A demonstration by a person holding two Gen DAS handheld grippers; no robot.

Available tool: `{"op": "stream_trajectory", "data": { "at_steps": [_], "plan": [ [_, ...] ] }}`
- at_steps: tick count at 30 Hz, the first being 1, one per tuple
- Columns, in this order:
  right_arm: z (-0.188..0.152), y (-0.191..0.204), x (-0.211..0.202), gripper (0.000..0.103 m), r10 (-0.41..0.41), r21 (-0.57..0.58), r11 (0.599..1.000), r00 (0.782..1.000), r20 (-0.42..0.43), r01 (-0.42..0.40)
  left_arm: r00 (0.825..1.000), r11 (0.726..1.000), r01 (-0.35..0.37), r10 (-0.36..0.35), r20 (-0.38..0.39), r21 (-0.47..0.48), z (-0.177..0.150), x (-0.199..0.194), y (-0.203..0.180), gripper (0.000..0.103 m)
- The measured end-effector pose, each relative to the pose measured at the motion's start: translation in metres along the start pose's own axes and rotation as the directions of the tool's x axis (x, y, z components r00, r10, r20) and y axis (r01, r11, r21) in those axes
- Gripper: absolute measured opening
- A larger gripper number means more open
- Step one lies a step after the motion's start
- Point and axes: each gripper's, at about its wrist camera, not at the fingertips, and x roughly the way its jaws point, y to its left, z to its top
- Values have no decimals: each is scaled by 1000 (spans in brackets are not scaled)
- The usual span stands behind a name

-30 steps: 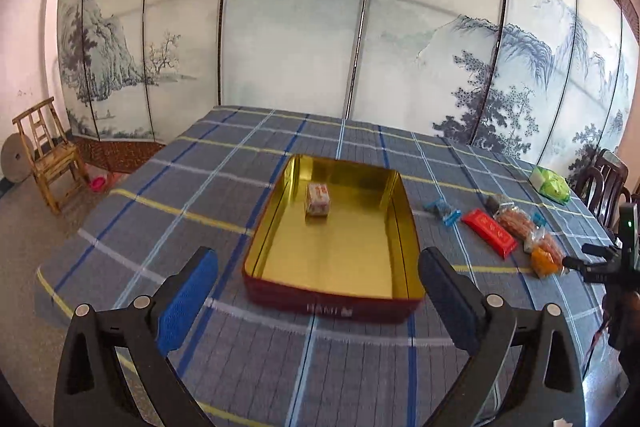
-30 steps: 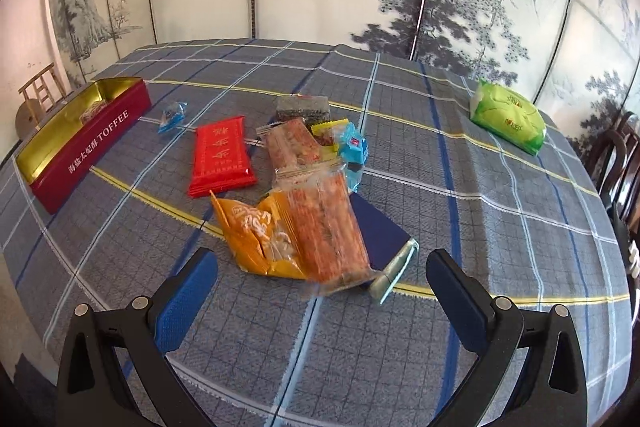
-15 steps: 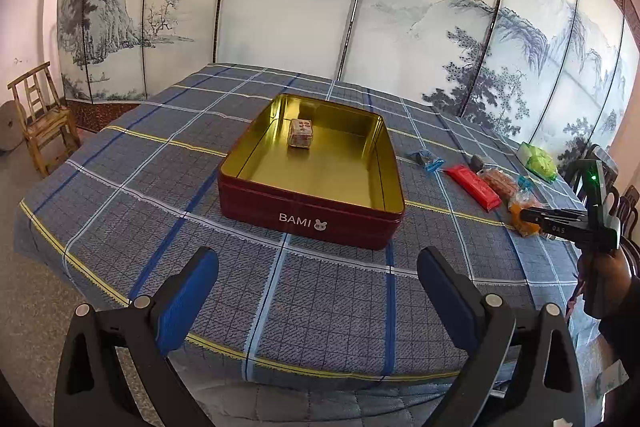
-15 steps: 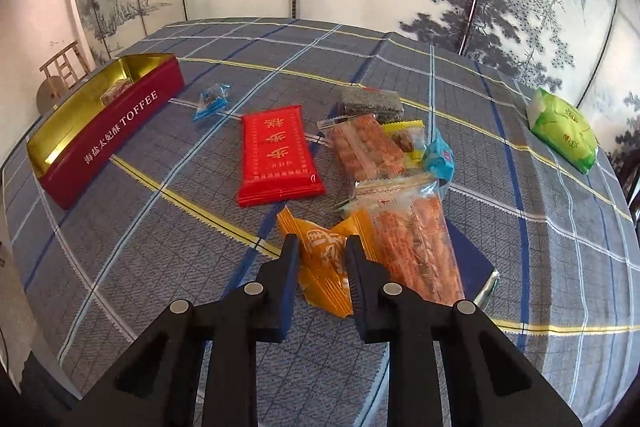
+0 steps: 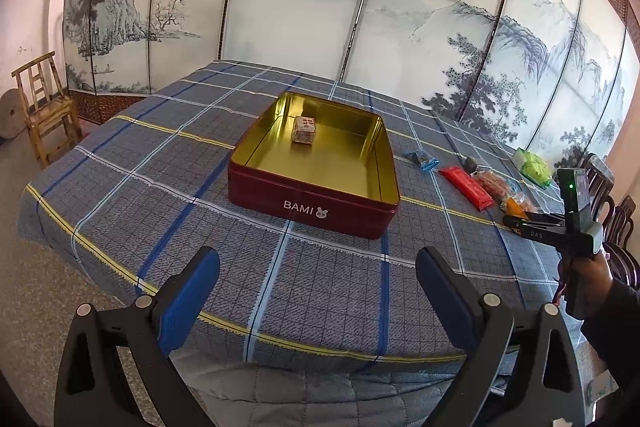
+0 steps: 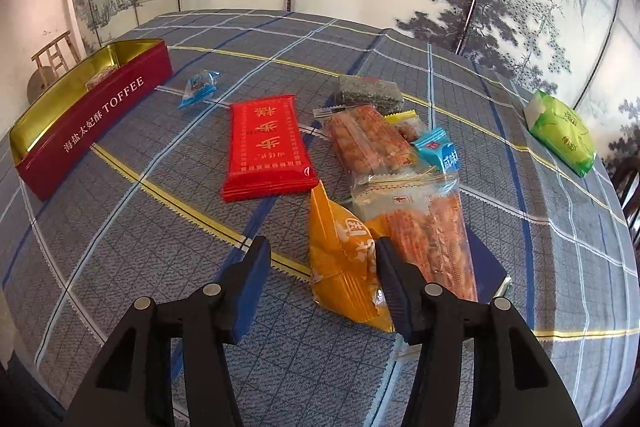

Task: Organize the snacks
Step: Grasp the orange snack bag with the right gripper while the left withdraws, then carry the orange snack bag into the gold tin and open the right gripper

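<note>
Plaid-cloth bench (image 6: 120, 247), painted screens behind. Orange snack pack (image 6: 344, 267) lies nearest right tongs (image 6: 320, 269), partly between opening jaws, not clamped. Light, crinkly, slippery film, so pinch crimped end seam. Left tongs (image 5: 318, 291) wide apart, empty. Red tin (image 5: 312, 207) waits left.

— What is the left gripper (image 5: 318, 277) showing up close?
— Black arms with triangular cut-outs are carrying round silver screws, and blue ribbed pads (image 5: 444, 291) are lining the inside of each finger.
— And the right gripper (image 6: 320, 263)?
— It is wearing the same black frame, silver screws and blue pads (image 6: 394, 287). From the left camera its grey body is glowing with a small green light, and white letters are showing on its black finger.
— The person?
— A dark sleeve (image 5: 618, 323) is covering the arm behind the hand (image 5: 586, 273).
</note>
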Motion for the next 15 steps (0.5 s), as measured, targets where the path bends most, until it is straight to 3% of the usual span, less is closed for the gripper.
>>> {"op": "stream_trajectory", "data": {
  "at_steps": [1, 4, 8, 15],
  "plan": [
    [1, -1, 0, 30, -23, -1, 1000, 1000, -2, 23, 1000, 1000, 1, -1, 3, -7, 0, -1, 1, 97],
    [5, -13, -4, 26, 24, 69, 997, 1000, -13, -23, 1000, 1000, 3, -3, 5, -24, -3, -5, 6, 96],
    [18, -25, -42, 26, 15, 88, 996, 998, 61, -20, 1000, 999, -8, 9, 21, -34, -8, -11, 13, 96],
    [62, -55, -99, 26, -147, 147, 981, 979, 143, 126, 998, 997, -40, 43, 49, -60, -17, -27, 28, 96]
  ]
}}
